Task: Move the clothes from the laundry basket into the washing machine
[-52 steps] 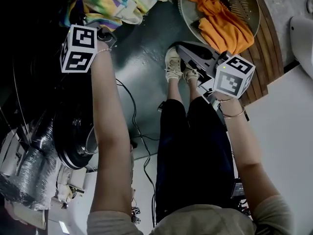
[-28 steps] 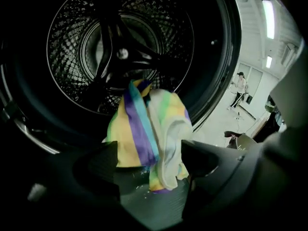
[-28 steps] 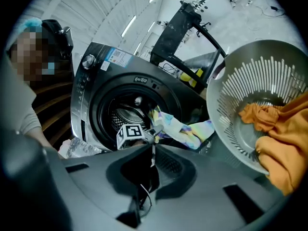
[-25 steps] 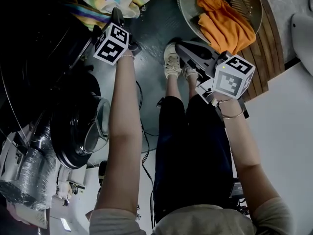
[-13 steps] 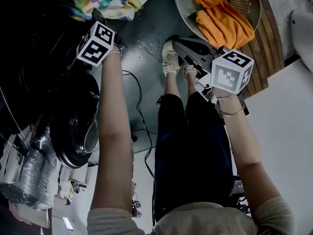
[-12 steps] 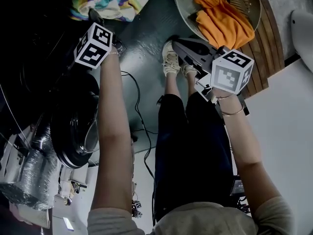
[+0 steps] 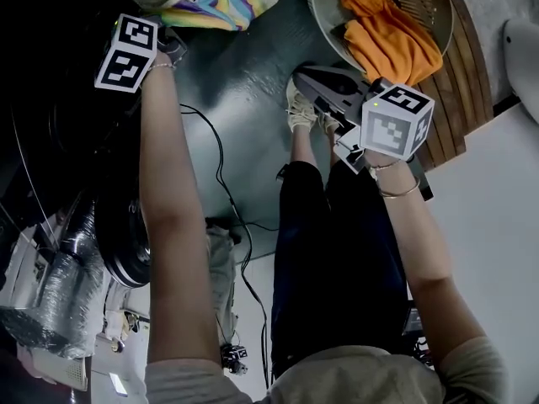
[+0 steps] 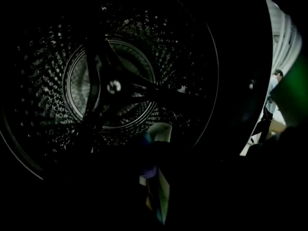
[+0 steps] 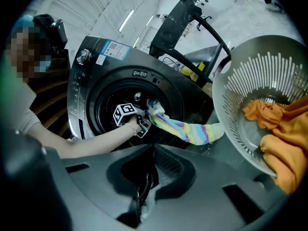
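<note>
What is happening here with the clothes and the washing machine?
A person is loading laundry with a hand-held gripper in each hand. The left hand-held gripper, whose jaws have just been closing, grips a striped cloth at the open mouth of the washing machine; the cloth's tail hangs outside. The right hand-held gripper is shut and empty, near the laundry basket, where an orange garment lies.
</note>
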Tool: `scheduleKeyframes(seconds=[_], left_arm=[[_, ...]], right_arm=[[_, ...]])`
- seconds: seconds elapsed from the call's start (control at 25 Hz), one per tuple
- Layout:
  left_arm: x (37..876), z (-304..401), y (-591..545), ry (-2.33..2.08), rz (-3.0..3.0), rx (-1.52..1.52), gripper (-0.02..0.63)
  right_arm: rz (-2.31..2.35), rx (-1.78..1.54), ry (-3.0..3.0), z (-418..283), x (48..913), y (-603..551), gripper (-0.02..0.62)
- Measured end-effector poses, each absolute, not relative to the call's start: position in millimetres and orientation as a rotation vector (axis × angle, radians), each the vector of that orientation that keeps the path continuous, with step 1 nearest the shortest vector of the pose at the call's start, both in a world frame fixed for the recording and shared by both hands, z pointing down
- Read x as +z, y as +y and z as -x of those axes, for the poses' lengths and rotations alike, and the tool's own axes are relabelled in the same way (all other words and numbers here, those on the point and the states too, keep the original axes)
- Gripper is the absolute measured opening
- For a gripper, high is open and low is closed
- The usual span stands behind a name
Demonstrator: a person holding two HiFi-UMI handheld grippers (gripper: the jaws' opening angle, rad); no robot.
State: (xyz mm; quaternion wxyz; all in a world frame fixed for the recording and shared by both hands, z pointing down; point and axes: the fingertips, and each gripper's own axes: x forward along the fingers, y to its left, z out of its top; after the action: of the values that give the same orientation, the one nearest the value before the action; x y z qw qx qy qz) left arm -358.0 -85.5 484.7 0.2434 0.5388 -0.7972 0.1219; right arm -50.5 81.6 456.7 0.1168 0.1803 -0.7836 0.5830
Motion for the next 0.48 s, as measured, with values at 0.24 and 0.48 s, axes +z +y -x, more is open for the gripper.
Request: scheduleKeyframes(seconds=[0.24, 0.48], left_arm=[[495.5, 347.0, -62.4, -2.122, -1.393, 0.218, 0.276], [519.6, 281.8, -16.1, -1.933, -1.51, 0.277, 0.353]], right_arm=[[-0.547, 1.715, -2.271, 45.1, 462.6, 84.5, 0.02], [-0.552, 1.714, -2.254, 43.5, 466.2, 86.3, 0.02]])
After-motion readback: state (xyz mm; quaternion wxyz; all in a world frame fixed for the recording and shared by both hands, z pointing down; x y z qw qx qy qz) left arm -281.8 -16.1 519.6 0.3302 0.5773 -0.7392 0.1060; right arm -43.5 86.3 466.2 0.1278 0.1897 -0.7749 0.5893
